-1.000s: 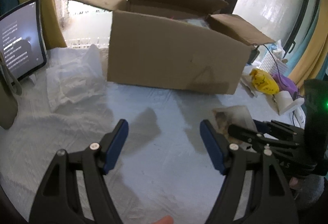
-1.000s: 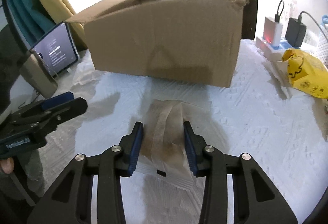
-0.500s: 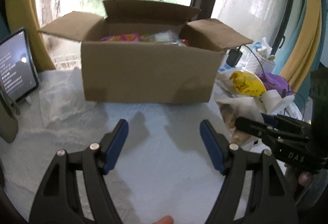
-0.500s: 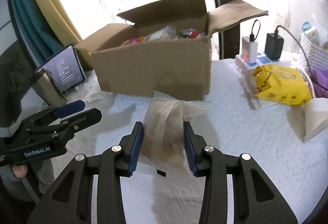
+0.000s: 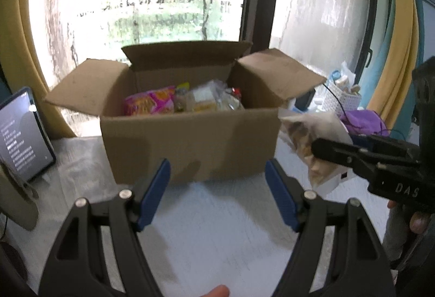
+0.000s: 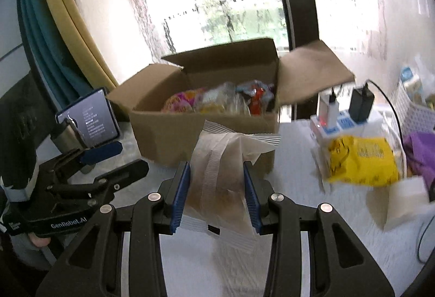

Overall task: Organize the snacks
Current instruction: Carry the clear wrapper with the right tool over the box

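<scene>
Several snacks (image 5: 187, 102) already lie in the box (image 5: 190, 144) at frame centre. The right gripper (image 6: 216, 193) clamps a clear bag (image 6: 217, 177) mid-frame, not yet boxed. The left gripper (image 5: 217, 193) is spread wide, empty. A yellow packet (image 6: 361, 161) waits at right.

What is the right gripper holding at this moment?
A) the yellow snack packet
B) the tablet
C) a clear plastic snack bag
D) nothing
C: in the right wrist view the right gripper has both blue pads pressed against a clear plastic snack bag, held up in front of the open cardboard box.
</scene>
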Action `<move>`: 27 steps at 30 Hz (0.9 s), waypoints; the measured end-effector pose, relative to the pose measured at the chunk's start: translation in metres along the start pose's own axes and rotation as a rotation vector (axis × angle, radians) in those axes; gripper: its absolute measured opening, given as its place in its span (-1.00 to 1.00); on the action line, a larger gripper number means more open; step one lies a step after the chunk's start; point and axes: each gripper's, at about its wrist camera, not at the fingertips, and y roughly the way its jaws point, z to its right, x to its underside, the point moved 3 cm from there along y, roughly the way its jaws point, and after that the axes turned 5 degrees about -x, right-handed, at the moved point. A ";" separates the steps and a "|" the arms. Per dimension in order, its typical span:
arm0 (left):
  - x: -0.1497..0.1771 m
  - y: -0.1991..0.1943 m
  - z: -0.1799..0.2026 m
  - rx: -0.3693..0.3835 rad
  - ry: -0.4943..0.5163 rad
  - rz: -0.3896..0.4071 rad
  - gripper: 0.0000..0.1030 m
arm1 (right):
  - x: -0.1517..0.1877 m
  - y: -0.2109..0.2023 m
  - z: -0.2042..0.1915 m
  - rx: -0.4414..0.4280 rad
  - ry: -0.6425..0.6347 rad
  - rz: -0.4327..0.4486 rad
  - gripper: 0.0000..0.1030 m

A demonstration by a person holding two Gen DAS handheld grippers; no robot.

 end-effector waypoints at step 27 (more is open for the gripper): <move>-0.106 0.092 -0.096 -0.084 -0.103 0.066 0.43 | -0.114 0.124 0.005 -0.005 0.002 -0.044 -0.20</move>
